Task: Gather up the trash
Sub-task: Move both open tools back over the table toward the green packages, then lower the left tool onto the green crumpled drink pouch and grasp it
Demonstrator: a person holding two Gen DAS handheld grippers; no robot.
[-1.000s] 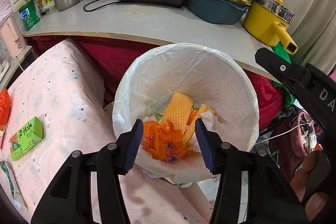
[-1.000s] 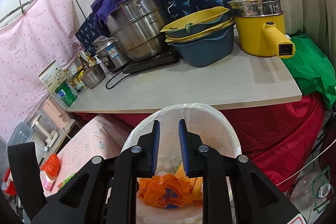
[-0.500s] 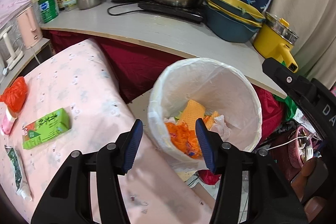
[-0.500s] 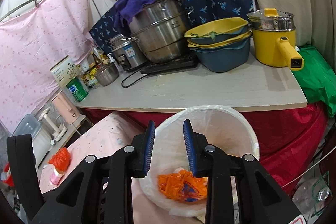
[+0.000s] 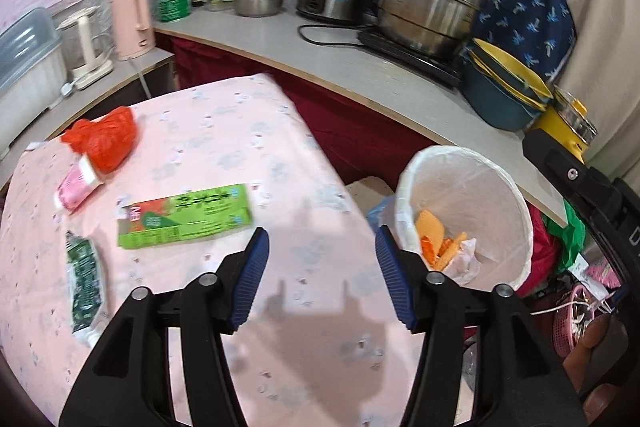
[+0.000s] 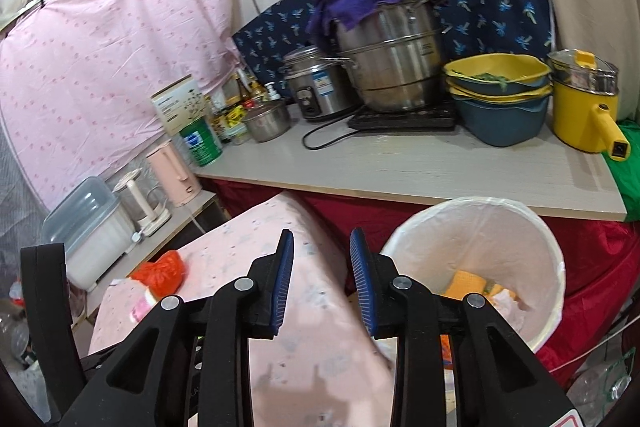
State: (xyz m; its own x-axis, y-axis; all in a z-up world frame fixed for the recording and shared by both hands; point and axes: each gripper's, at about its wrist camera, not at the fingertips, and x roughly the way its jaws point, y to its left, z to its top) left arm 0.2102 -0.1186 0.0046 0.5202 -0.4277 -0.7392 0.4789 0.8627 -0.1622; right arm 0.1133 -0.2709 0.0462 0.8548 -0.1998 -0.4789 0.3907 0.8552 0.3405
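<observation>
Hovering over the pink-clothed bench beside the bin, both empty, the left hand-held gripper half-open after widening and the right hand-held gripper narrowly open, the next move seems to be grasping the green box.

Bare pink tabletop between green box and bin (box, red bag further left)

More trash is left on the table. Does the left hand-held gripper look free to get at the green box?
Probably yes: the left hand-held gripper is open and empty, and nothing lies between it and the green box.
</observation>
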